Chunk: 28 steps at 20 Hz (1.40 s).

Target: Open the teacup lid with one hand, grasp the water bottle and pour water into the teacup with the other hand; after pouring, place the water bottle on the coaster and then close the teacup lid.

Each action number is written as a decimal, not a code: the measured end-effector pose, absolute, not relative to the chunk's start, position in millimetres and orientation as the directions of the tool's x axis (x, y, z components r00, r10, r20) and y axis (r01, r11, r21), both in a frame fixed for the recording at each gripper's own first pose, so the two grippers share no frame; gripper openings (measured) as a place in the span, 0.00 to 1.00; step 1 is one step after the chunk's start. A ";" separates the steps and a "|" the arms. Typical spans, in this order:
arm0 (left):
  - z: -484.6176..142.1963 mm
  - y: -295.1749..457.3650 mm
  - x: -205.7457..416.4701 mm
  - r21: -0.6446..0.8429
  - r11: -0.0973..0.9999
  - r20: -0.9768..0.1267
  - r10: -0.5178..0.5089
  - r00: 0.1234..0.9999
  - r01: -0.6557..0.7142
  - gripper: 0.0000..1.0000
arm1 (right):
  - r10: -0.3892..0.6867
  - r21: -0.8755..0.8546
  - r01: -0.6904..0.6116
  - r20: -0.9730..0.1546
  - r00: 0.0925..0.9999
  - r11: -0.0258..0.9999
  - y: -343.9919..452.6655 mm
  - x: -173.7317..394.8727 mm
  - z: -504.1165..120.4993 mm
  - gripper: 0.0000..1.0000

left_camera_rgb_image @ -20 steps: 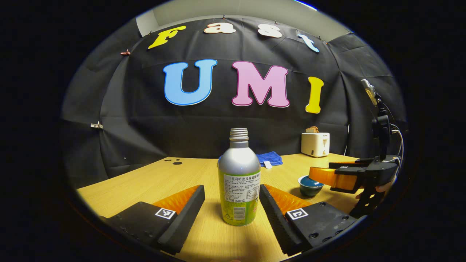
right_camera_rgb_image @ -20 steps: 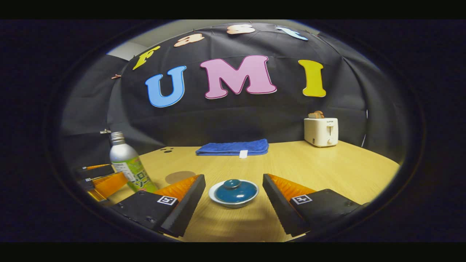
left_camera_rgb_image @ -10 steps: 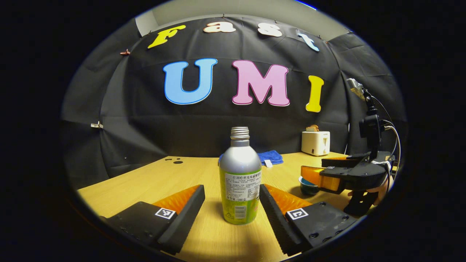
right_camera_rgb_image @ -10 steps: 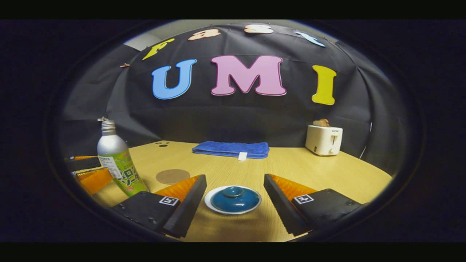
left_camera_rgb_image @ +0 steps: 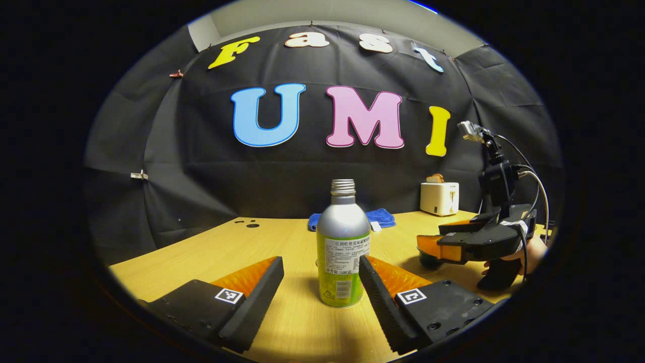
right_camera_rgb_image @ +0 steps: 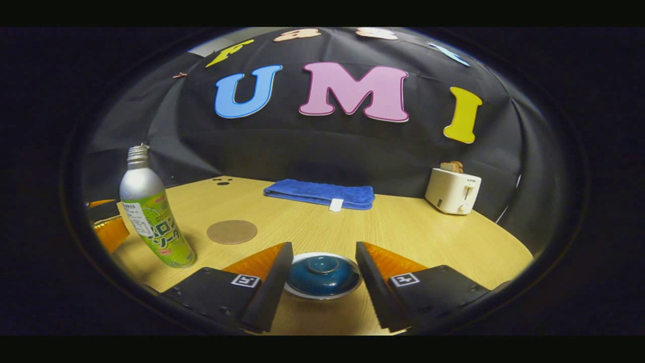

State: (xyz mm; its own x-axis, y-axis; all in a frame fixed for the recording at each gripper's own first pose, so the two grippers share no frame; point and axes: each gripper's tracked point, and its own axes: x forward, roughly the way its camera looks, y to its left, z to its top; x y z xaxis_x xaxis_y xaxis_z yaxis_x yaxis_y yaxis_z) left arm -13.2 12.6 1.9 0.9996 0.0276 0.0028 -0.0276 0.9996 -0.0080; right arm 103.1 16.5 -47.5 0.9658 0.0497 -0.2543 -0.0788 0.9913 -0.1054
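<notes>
Water bottle point(left_camera_rgb_image: 342, 247) stands upright and uncapped on the pale wooden table point(left_camera_rgb_image: 242, 247) in the left gripper view, between the spread fingers of my left gripper point(left_camera_rgb_image: 321, 272); the right-hand finger looks close to its side, but I cannot tell whether it touches, and the left-hand finger is well apart. Black cloth walls close the booth behind. Far back lie a folded blue towel point(left_camera_rgb_image: 380, 217) and a white toaster point(left_camera_rgb_image: 439, 198). At the right my right gripper point(left_camera_rgb_image: 443, 247) reaches in level over the table, with my hand point(left_camera_rgb_image: 524, 252) behind it and cables rising above; it hides most of the teacup.

In the right gripper view the same table runs back to the cloth wall, with the blue towel point(right_camera_rgb_image: 320, 193) along the far edge and the toaster point(right_camera_rgb_image: 452, 190) at the right. My right gripper point(right_camera_rgb_image: 322, 275) is low, its fingers open on either side of the teacup point(right_camera_rgb_image: 322, 291), whose blue lid point(right_camera_rgb_image: 322, 269) is on; whether they touch it I cannot tell. The round brown coaster point(right_camera_rgb_image: 232, 231) lies bare to the left, near the bottle point(right_camera_rgb_image: 151, 212).
</notes>
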 end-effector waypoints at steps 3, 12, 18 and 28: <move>-1.8 16.7 -14.3 -0.018 0.999 -0.001 0.033 0.999 -0.033 0.95 | 0.047 -0.119 -0.081 -0.261 0.964 0.990 18.2 104.2 -46.6 0.64; -4.1 19.9 -17.5 -0.019 0.999 -0.011 0.033 0.999 -0.033 0.95 | 0.044 -0.126 -0.079 -0.256 0.966 0.989 16.7 105.5 -44.4 0.42; -5.5 19.5 -14.4 -0.025 0.999 -0.012 0.024 1.000 -0.025 0.95 | 0.078 -0.086 -0.104 -0.262 0.962 0.991 18.5 104.6 -43.4 0.30; 1.4 -4.4 3.5 -0.031 0.998 -0.008 -0.059 0.998 0.059 0.95 | 0.098 -0.085 -0.115 -0.177 0.979 0.990 -3.8 82.8 5.5 0.27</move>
